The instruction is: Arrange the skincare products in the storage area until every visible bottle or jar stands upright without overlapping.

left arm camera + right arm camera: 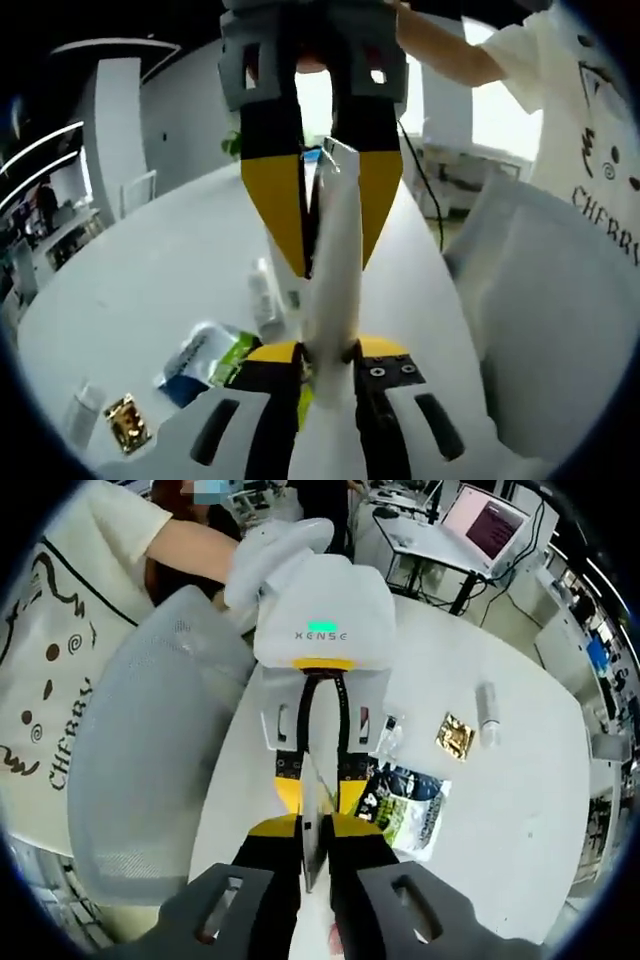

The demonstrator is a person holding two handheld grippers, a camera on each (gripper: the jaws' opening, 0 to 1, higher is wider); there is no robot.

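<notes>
White tube (332,300) pinched by both grippers, held above tabletop (130,290): left gripper (328,362) grasps one end, right gripper (325,215) other end. Long axis runs fingers to fingers, neither arm nearer.

R gripper (314,832) & L gripper (318,780) both clamp white tube (314,855) | table (520,810)

Left tongs (325,365) and right tongs (318,830) tip to tip, both clamped.
</notes>
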